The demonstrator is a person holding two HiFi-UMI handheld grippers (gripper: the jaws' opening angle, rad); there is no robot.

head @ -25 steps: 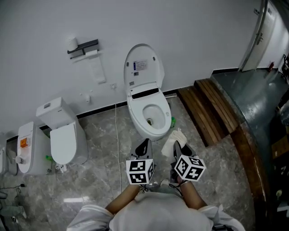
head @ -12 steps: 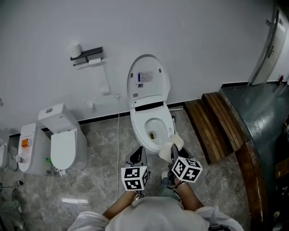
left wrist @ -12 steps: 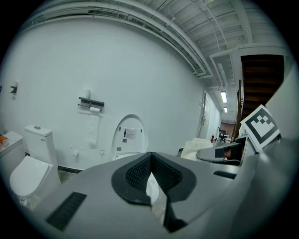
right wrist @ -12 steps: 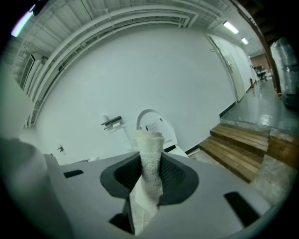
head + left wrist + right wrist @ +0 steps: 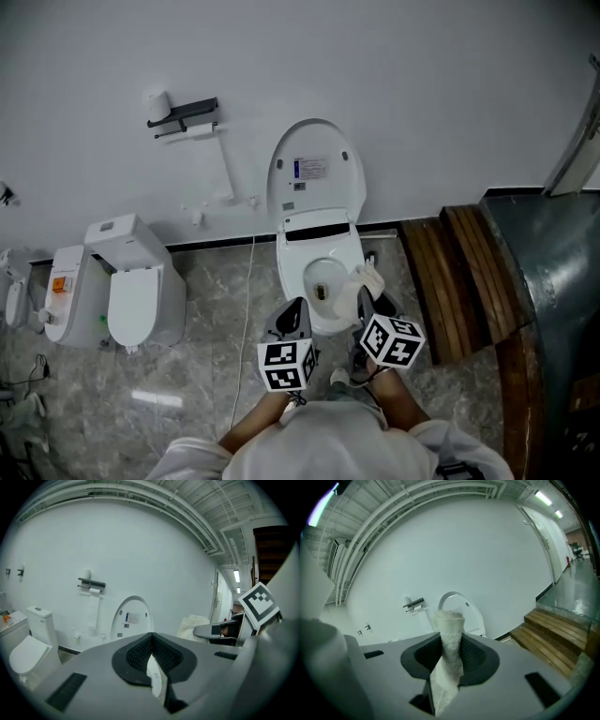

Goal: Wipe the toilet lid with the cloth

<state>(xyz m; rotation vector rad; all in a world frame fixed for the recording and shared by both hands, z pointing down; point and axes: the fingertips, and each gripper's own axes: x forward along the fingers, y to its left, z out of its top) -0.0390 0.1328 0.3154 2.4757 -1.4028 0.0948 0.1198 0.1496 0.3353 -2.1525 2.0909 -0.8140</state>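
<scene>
1. Right gripper (image 5: pixel 364 302) pinches the white cloth (image 5: pixel 450 620) above the near right rim of the toilet bowl (image 5: pixel 305 272).
2. Left gripper (image 5: pixel 151 644), just to its left: jaws pressed together, empty.
3. Toilet lid (image 5: pixel 316 169): raised, far, against the wall.
4. Risk: a slack pinch while reaching far could drop the cloth into the open bowl.

The person wears a pale, whitish top (image 5: pixel 328 439) with short sleeves (image 5: pixel 192 457). The left gripper (image 5: pixel 294 317) and right gripper (image 5: pixel 365 305) have smooth grey moulded bodies with dark slot-shaped recesses. Black ribbed pads (image 5: pixel 133 654) line the jaws. The left cube (image 5: pixel 289 366) and right cube (image 5: pixel 393 341) are white, printed with black square markers.
</scene>
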